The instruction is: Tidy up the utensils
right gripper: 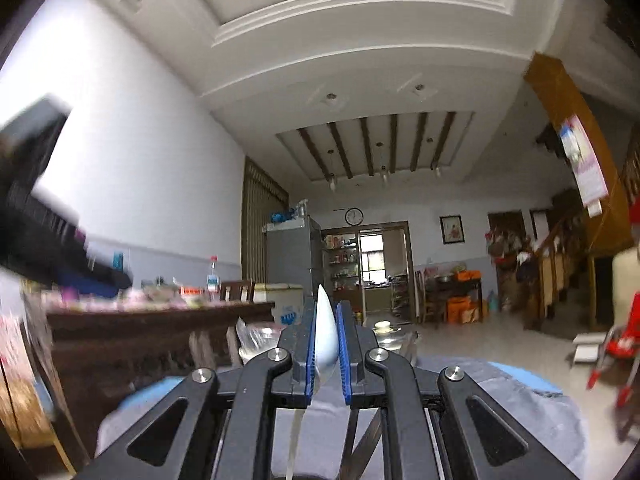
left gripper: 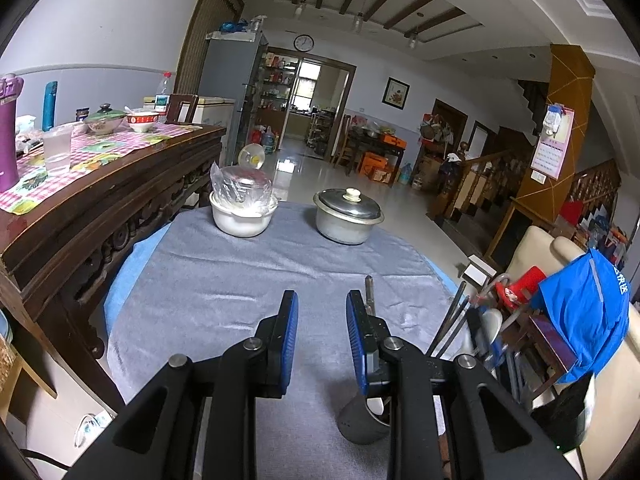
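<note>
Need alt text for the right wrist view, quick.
The right gripper is shut on a white spoon, bowl up, tilted toward the ceiling. Beyond its fingers: a grey-clothed table, a dark wooden sideboard, blurred.

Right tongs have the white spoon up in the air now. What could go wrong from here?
1. The right tongs pinch the white ceramic spoon only by its curved bowl, so it might slip out.
2. The dark grey cylindrical holder sits partly hidden under the left tongs, beside the dark chopsticks; the spoon may knock them going in.
</note>
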The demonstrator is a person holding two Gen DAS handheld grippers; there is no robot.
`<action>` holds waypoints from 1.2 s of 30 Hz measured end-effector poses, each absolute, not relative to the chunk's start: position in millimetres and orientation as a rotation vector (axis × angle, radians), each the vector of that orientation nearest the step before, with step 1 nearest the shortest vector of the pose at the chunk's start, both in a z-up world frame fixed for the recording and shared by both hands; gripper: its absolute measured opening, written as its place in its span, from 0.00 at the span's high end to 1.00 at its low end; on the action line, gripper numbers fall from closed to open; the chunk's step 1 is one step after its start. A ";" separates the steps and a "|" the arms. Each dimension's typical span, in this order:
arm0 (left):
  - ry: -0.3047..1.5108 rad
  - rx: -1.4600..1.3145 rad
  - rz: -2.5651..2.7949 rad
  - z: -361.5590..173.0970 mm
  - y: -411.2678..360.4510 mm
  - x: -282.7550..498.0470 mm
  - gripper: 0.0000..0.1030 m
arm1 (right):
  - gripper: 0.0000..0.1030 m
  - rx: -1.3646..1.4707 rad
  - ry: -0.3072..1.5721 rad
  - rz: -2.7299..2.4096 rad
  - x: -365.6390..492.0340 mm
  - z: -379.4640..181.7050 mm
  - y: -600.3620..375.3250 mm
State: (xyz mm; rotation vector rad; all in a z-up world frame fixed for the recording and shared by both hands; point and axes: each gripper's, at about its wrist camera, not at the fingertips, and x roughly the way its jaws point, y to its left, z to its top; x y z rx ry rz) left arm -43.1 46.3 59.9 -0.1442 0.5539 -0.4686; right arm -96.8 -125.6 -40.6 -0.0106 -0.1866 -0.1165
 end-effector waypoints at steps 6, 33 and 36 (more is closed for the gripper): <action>0.567 -0.147 -0.473 57.4 48.2 -41.0 0.76 | 0.90 -0.049 -0.109 -0.100 -87.2 -53.4 -122.3; 0.612 0.073 -0.222 41.5 42.1 -63.3 0.41 | 0.26 0.196 0.214 -0.071 -137.3 -5.8 -191.1; 0.610 0.091 -0.204 41.1 40.2 -67.2 0.40 | 0.26 0.209 0.271 -0.082 -141.0 -3.2 -195.1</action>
